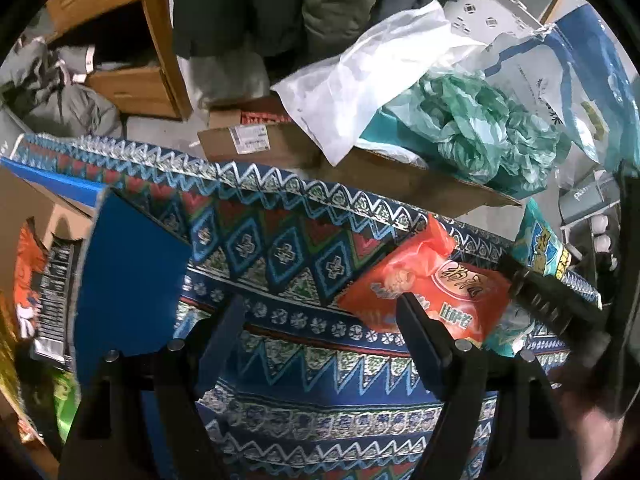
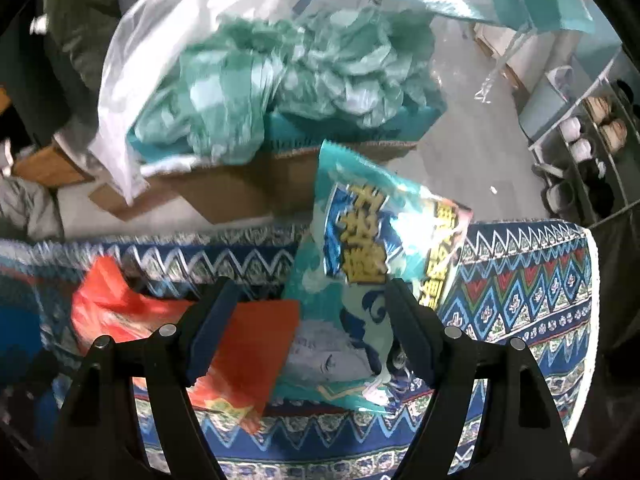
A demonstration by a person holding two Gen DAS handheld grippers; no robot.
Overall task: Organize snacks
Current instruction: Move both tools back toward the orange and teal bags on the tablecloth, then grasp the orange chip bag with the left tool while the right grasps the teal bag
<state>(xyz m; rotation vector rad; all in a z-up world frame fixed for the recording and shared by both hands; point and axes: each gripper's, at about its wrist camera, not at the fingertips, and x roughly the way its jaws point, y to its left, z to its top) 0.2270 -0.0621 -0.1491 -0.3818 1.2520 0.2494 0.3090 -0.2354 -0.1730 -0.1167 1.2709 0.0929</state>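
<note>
Snack packets lie on the patterned cloth (image 1: pixel 304 256), two of them side by side near its far edge. Biggest thing in view, that cloth fills the lower half of both views, and its fringed border drops off just behind the packets. Beyond it, a cardboard box (image 1: pixel 400 176) stuffed with green and white plastic bags (image 2: pixel 248 92) crowds the floor, so little room past the edge.

At the left of the left wrist view, a blue-walled carton (image 1: pixel 128 280) is cut off by the frame; inside it an orange-and-black packet (image 1: pixel 40 280) shows only in part. The right wrist view does not show that carton clearly.

Teal packet (image 2: pixel 360 280) stands tilted, its lower end hidden behind the fingers; its glare washes out some print. Orange packet (image 1: pixel 432 292) lies flat, touching the teal one, blurred in the right wrist view, sharper in the left with "HOPE" readable.

Right gripper (image 2: pixel 308 320) spread wide, holding nothing, hanging over the seam where both packets meet. Left gripper (image 1: pixel 320 332) also wide apart and empty, over bare cloth, its right finger (image 1: pixel 420 332) overlapping the orange packet's corner. A dark shape at far right there, likely the other gripper, is hard to make out.
</note>
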